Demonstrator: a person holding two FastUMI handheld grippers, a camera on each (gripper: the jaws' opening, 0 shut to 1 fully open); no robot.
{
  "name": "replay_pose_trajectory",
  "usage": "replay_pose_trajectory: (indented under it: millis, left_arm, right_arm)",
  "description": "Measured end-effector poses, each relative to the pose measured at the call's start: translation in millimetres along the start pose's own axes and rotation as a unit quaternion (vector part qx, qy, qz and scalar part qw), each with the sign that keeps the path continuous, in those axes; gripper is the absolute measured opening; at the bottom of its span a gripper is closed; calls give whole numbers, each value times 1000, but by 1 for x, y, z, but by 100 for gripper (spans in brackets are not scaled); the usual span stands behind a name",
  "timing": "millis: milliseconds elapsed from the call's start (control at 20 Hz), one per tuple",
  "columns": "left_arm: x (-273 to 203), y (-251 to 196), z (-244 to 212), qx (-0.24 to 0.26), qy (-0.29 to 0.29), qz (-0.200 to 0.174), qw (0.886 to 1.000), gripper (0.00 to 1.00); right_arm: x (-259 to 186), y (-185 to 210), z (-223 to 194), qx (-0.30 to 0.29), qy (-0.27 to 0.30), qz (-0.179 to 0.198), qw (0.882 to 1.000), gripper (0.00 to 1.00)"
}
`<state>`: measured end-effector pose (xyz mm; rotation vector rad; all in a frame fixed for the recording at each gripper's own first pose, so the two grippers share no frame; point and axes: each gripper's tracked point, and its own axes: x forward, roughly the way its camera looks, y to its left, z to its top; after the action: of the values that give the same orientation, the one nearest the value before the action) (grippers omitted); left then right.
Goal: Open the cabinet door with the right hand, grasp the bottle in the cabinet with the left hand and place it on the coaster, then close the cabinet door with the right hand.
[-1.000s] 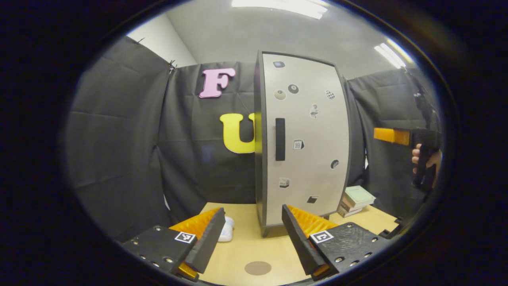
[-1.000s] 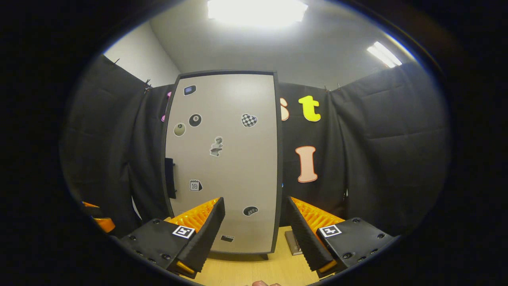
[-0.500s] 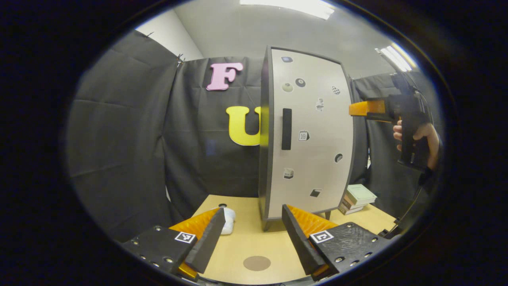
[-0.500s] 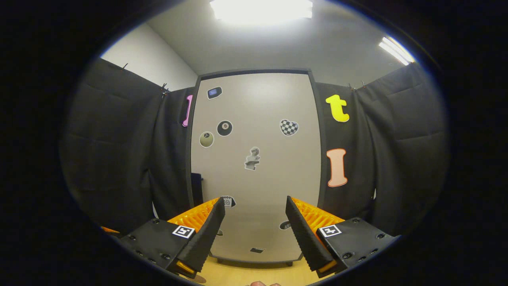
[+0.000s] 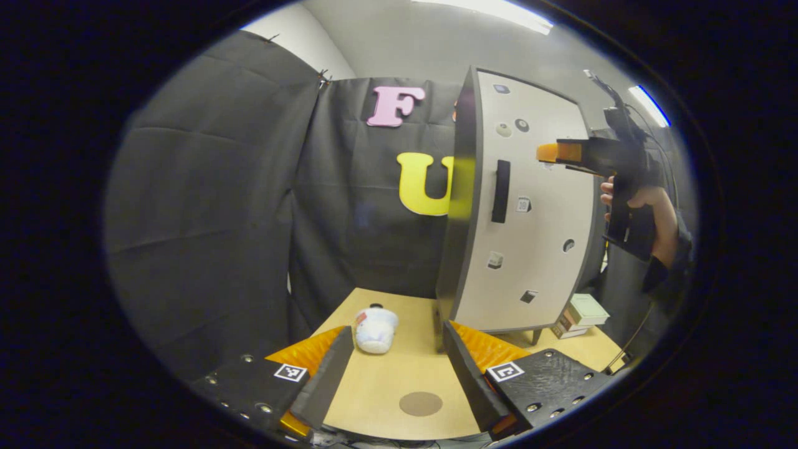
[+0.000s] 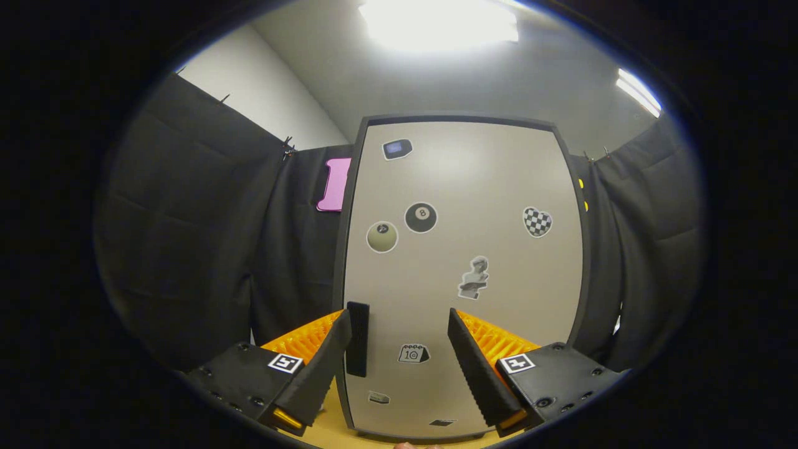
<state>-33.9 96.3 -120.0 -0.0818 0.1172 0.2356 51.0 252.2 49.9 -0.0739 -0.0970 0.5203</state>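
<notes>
right gripper view has the right gripper (image 6: pixel 399 368) with fingers spread, empty, facing the closed cabinet door (image 6: pixel 461 274), its handle (image 6: pixel 357 338) by the left finger. left gripper (image 5: pixel 394 371) waits open near the coaster (image 5: pixel 421 403). bottle unseen, presumably inside. opening step: next, catch that handle.

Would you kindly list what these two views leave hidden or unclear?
- Inside of the tall grey cabinet, bottle included: hidden by its shut door, both views.
- Small white object on the wooden table: too small to identify, left gripper view.
- Stack of books: partly behind the cabinet, left gripper view.
- Black door handle: lower part overlapped by the right gripper, right gripper view.
</notes>
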Motion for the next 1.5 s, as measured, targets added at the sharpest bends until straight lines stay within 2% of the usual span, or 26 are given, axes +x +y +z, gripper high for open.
replay_pose_trajectory:
  millis: [250,550,600,700,900,950,1050,1100,1150,1350,1500]
  left_arm:
    - [4,35,-21,-20,26,29,999,89]
    - [16,61,-23,-7,34,58,998,87]
    - [17,63,-23,-6,34,59,998,91]
    - [17,64,-23,-4,33,58,998,87]
    - [21,63,-19,-5,23,53,998,87]
    - [22,62,-18,-4,22,53,998,87]
    - [23,63,-20,-1,25,52,998,87]
    - [23,63,-20,4,25,53,998,87]
    - [22,63,-18,9,23,53,998,87]
    - [20,57,-17,13,20,45,999,87]
    - [15,54,-24,21,20,43,999,87]
  right_arm:
    - [38,27,-31,26,37,3,999,99]
    - [76,35,-55,28,64,-18,997,99]
    - [80,36,-59,32,71,-21,997,99]
    - [87,37,-69,42,88,-22,995,99]
    - [95,35,-77,41,100,-32,994,95]
    - [97,33,-79,43,103,-39,993,80]
    - [99,38,-80,61,108,-31,992,61]
    - [100,42,-80,66,113,-27,991,56]
    - [100,43,-79,69,113,-26,991,45]
    - [99,41,-79,47,114,-47,991,34]
    - [99,42,-81,70,122,-47,989,34]
